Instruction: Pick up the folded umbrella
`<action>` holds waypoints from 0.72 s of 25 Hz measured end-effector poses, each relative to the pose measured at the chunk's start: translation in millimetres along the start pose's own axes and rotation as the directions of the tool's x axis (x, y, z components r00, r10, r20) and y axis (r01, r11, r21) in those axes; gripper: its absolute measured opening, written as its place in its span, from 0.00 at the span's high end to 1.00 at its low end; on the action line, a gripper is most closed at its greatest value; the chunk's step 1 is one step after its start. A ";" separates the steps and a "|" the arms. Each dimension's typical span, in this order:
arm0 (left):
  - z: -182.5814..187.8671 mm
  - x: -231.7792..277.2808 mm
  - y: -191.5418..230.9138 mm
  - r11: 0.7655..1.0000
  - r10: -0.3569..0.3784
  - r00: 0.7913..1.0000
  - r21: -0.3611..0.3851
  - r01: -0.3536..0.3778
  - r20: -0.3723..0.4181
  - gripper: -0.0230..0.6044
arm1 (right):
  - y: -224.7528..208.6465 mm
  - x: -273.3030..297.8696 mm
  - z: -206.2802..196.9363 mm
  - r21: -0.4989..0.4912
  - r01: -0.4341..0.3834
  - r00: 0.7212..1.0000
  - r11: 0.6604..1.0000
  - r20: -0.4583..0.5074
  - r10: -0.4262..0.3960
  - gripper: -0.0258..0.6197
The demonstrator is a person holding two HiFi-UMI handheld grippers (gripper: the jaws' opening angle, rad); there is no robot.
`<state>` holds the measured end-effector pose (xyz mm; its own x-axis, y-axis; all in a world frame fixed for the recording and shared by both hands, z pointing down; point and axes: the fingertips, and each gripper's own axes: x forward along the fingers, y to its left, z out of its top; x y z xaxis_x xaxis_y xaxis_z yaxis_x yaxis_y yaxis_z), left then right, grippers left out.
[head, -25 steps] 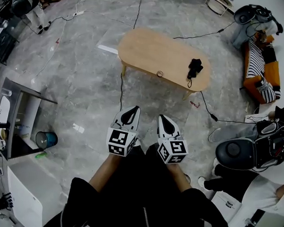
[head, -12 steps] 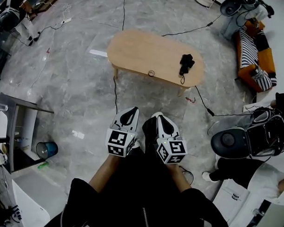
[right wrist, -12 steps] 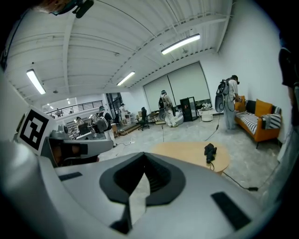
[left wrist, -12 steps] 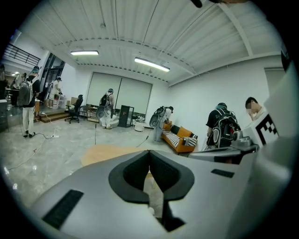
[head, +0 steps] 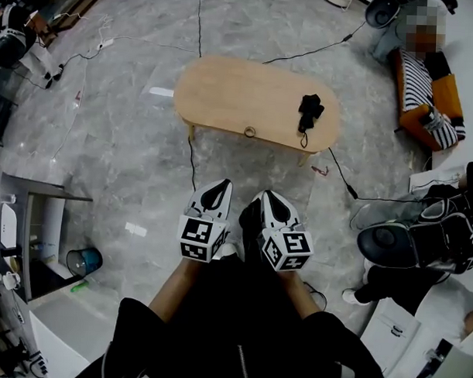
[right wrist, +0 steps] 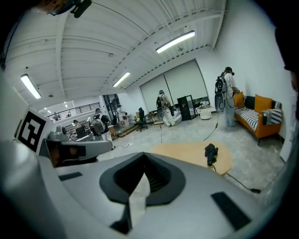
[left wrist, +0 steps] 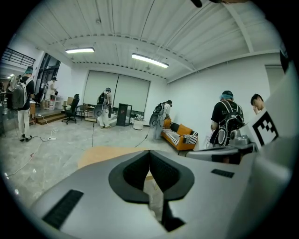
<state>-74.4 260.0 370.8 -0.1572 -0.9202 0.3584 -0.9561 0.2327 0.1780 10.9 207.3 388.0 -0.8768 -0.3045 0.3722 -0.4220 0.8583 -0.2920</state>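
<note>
On the table at one o'clock: umbrella, well apart. Left gripper and right gripper sit pressed together, empty; I must open one early.

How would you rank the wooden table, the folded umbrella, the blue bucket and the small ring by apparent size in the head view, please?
1. The wooden table, largest by far.
2. The blue bucket and the folded umbrella look much alike, so unranked.
3. The small ring, smallest.
</note>
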 end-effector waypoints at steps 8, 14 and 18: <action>27.8 57.4 22.5 1.000 0.004 1.000 -0.005 -0.004 -0.006 0.94 | -32.3 51.8 36.4 0.002 -0.014 1.000 1.000 -0.006 0.014 0.94; 47.2 108.1 33.8 1.000 0.002 1.000 -0.019 -0.002 -0.022 0.94 | -65.2 86.3 61.0 0.002 -0.012 1.000 1.000 -0.025 0.012 0.94; 58.2 141.1 35.0 1.000 -0.009 1.000 -0.025 0.008 -0.027 0.94 | -89.6 103.8 73.8 0.005 -0.002 0.999 1.000 -0.039 0.003 0.94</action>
<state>-144.4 120.0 374.3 -0.1419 -0.9134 0.3815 -0.9509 0.2329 0.2038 -59.3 68.3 387.7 -0.8683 -0.2860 0.4052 -0.4210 0.8570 -0.2972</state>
